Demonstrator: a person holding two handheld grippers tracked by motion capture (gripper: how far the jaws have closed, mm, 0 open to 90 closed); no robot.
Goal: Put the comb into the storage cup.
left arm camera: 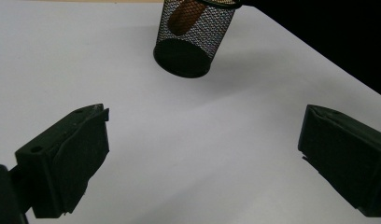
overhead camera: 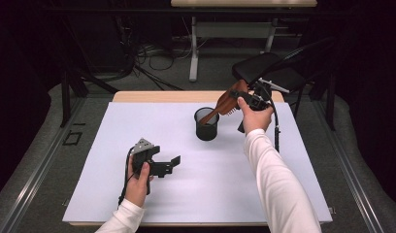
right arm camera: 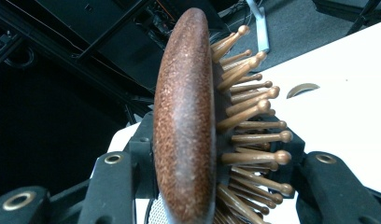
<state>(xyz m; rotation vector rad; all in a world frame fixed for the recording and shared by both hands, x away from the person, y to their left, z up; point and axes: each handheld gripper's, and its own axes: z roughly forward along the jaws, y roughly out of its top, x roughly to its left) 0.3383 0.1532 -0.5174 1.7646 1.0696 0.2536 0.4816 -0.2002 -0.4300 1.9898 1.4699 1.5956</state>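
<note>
Right gripper view: speckled wooden hairbrush (right arm camera: 184, 121)

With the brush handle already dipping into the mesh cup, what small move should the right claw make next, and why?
Probably lower a little further before releasing. The right claw is shut on the head of the brown wooden hairbrush, whose handle slants into the black wire-mesh cup, seemingly not yet at the bottom. The left claw rests open on the white table, away from the cup.

The handle end of the hairbrush (overhead camera: 224, 103) is hidden inside the mesh cup (overhead camera: 206, 124). In the right gripper view, the brush's lower part is cut off by the bottom edge.
</note>
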